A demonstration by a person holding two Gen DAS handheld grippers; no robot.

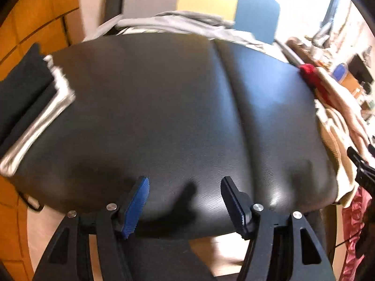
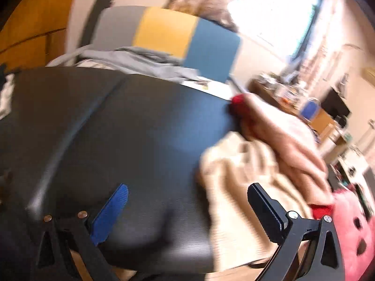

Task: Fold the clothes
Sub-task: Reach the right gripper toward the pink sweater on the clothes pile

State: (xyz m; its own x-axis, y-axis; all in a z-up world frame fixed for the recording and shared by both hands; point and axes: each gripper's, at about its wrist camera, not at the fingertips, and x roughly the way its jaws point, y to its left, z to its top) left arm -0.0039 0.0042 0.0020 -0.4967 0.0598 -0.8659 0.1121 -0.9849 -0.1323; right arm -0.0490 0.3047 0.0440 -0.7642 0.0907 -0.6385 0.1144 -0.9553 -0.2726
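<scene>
while both views blur, a black padded bench (image 1: 164,117) fills them, mostly bare. clothes (image 2: 246,175), cream and pink, lie heaped on its right edge; grey cloth (image 1: 187,21) lies at the far edge, dark fabric (image 1: 21,89) at left. left gripper (image 1: 185,201) and right gripper (image 2: 187,213) both spread apart, empty. wood panels (image 1: 30,18) left, bright window (image 2: 276,16) right.

Motion-blurred beige garment (image 2: 236,178), partly cut off below
</scene>
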